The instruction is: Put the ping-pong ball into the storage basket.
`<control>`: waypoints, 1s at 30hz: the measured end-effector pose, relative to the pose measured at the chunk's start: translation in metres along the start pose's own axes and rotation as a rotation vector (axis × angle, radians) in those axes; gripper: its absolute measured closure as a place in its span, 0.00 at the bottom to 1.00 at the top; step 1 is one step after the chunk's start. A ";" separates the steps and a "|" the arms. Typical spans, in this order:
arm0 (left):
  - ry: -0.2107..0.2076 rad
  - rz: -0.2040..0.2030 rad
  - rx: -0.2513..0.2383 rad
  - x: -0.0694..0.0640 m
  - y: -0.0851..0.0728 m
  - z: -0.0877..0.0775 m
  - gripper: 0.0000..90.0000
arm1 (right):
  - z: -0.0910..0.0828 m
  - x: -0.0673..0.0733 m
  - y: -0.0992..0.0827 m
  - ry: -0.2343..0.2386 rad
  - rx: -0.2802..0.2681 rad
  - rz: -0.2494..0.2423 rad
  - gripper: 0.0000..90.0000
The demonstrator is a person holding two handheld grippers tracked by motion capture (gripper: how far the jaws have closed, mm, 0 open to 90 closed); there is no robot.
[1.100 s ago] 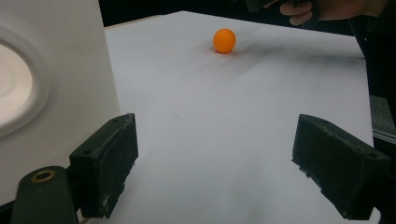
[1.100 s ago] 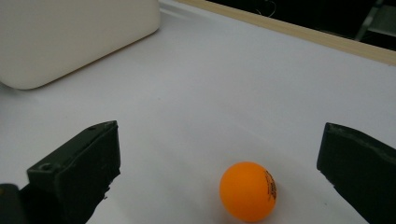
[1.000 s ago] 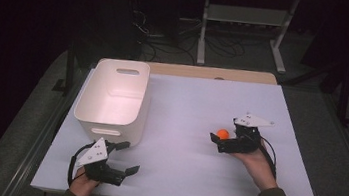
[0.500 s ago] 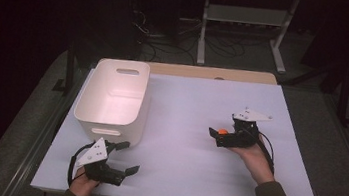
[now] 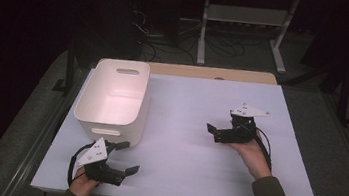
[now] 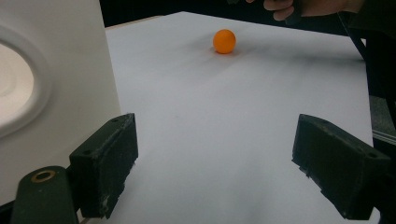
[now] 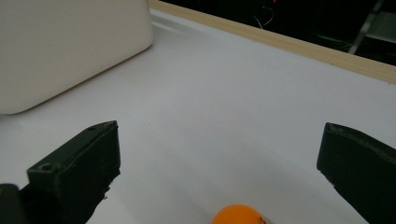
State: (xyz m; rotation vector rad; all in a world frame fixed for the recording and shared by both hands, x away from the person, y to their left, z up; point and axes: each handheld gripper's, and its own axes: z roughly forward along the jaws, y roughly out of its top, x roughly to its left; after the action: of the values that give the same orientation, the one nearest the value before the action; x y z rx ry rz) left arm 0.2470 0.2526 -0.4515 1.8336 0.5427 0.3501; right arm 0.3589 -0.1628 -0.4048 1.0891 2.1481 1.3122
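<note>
A small orange ball (image 6: 224, 41) lies on the white table top (image 5: 187, 104). In the right gripper view the ball (image 7: 238, 214) sits low between the two wide-apart jaws, touching neither. My right gripper (image 7: 219, 144) is open, and in the high view the right gripper (image 5: 216, 132) hangs over the ball at the table's right middle. My left gripper (image 5: 131, 157) rests open near the front left edge, nothing between its jaws, just in front of the white bin (image 5: 115, 95). In its own view the left gripper (image 6: 217, 144) points across the table at the ball.
The white bin's wall (image 6: 51, 84) with its oval handle hole stands close on the left of the left gripper view. The bin's corner (image 7: 70, 46) fills the upper left of the right gripper view. A wooden strip (image 7: 299, 46) edges the table's far side. The floor beyond is dark.
My right gripper has shifted slightly forward and over the orange ball, which showed at its jaws in the high view before and is now covered. The left gripper has not moved.
</note>
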 end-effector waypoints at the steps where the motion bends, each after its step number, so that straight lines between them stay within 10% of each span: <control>1: 0.000 0.000 0.000 0.000 0.000 0.000 0.16 | 0.001 -0.001 0.000 0.000 0.003 0.002 0.00; 30: -0.002 0.009 -0.003 -0.001 0.000 0.000 0.16 | 0.011 -0.008 0.006 -0.015 0.000 -0.006 0.00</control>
State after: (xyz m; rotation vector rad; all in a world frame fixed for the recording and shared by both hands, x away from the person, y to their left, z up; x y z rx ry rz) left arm 0.2464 0.2524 -0.4515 1.8339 0.5319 0.3548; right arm 0.3740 -0.1608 -0.4051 1.0884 2.1392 1.2976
